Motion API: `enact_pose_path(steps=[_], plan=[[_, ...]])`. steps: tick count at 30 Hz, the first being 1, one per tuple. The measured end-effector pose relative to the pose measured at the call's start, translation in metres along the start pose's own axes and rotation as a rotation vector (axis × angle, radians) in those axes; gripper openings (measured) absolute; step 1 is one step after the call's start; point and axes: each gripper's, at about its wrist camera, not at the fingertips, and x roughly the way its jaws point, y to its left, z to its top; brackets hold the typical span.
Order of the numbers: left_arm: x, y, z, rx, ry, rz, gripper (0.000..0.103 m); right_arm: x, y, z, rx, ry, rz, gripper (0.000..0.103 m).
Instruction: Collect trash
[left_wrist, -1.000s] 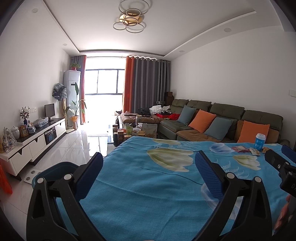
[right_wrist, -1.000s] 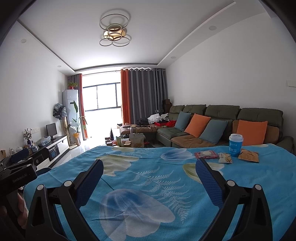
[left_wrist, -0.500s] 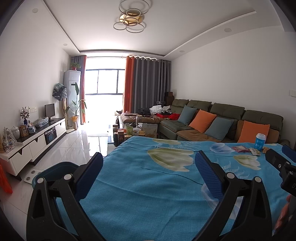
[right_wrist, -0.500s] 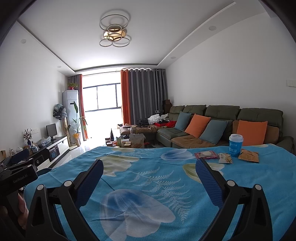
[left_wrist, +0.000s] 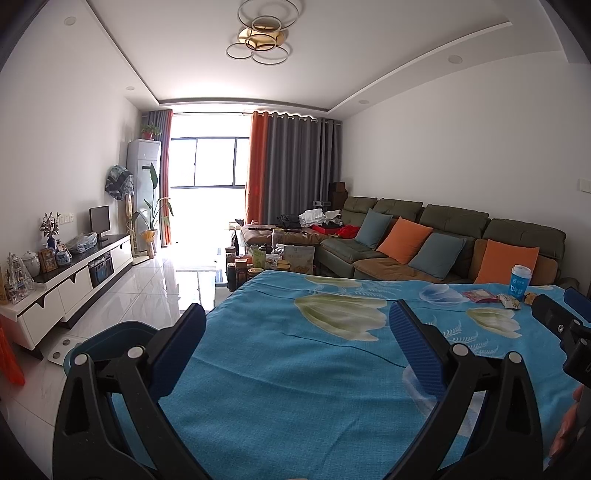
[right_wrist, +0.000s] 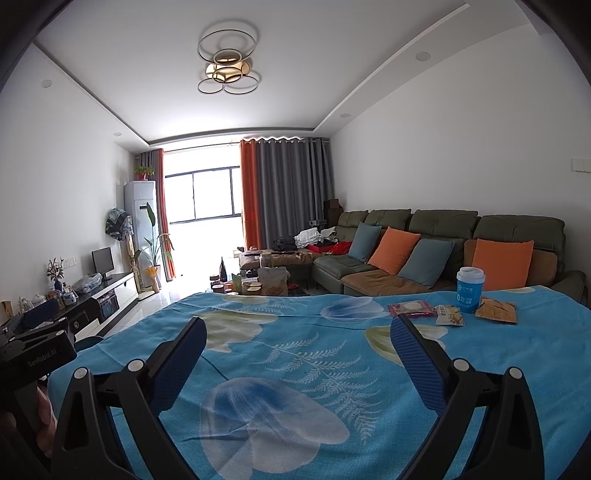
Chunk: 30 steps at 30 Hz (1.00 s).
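The trash sits in a loose row at the far right of the table, over the blue floral cloth (right_wrist: 295, 369): one blue cup (right_wrist: 469, 290) and three flat packets. The cup stands upright, its long axis vertical, white lid on top. Left of it lies a red-edged wrapper (right_wrist: 412, 308) with its long side running left to right; just beside that, a small pale snack packet (right_wrist: 449, 315) lies slightly tilted, near the cup's base. Right of the cup lies an orange-brown packet (right_wrist: 495, 311) — flat, its long side also roughly left to right.

The right gripper (right_wrist: 295, 339) hangs above the cloth with its jaws spread wide, gripping nothing, well short of the row. The left gripper (left_wrist: 295, 325) — equally wide and empty — hovers over the cloth's left part, with one teal bin (left_wrist: 110, 341) on the floor below the table's left edge.
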Motion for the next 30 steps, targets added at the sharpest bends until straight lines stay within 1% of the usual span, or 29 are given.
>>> enact_pose_path(steps=[30], plan=[[0.0006, 0.0, 0.0006, 0.001, 0.002, 0.0, 0.097, -0.0013, 0.0011, -0.0004, 0.006, -0.003, 0.0, 0.096]])
